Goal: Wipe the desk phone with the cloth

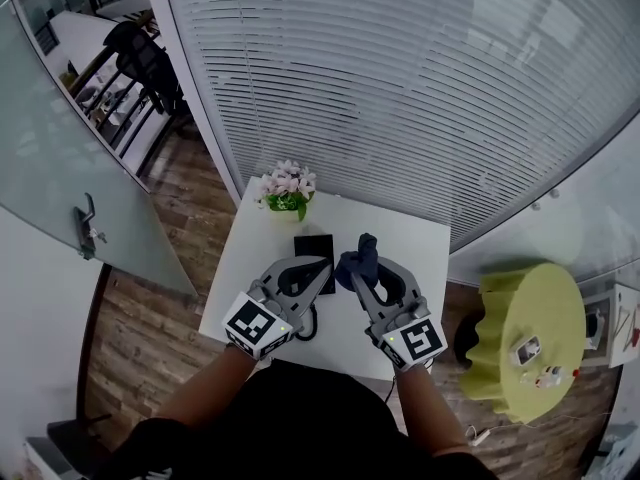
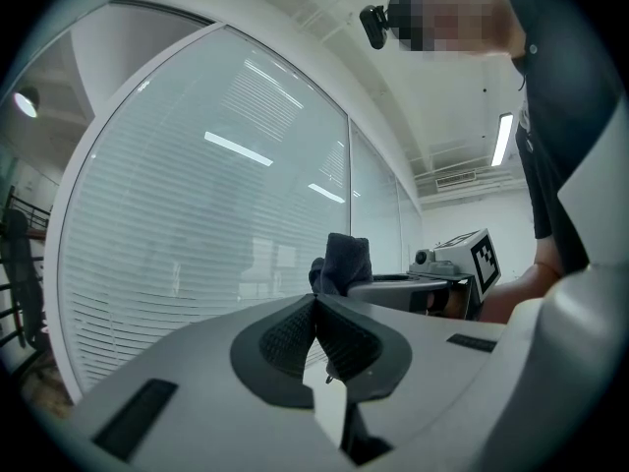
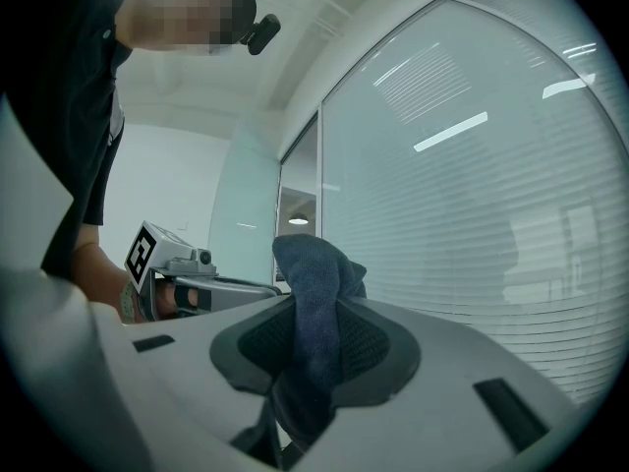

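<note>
Phone (image 1: 314, 248): a dark flat unit lying on the white surface (image 1: 415, 246), nearer the person than the flower pot (image 1: 288, 196). Its near end is covered in the head view by the left tool (image 1: 322, 268). No dust or wipe marks can be made out at this size.

Cloth (image 1: 362, 250): dark blue and bunched, clamped between the jaws of the right tool (image 3: 314, 308). A tuft stands above the jaw tips and the rest hangs below them. In the head view it is seen just right of the phone; no contact with the phone is shown.

Left tool: jaws are brought fully together, pad against pad, with nothing between them.

Both gripper views look up at the blinds (image 1: 400, 88) and the ceiling, with neither phone nor surface in them. The tools are therefore judged to be tilted up, off the surface.

Progress (judgement): the cloth is in hand, so pickup is done. Wiping is not under way at this moment. Whether any part of the phone has been wiped cannot be told.

Left to do: the cloth is to be lowered onto the phone and passed across its faces.
</note>
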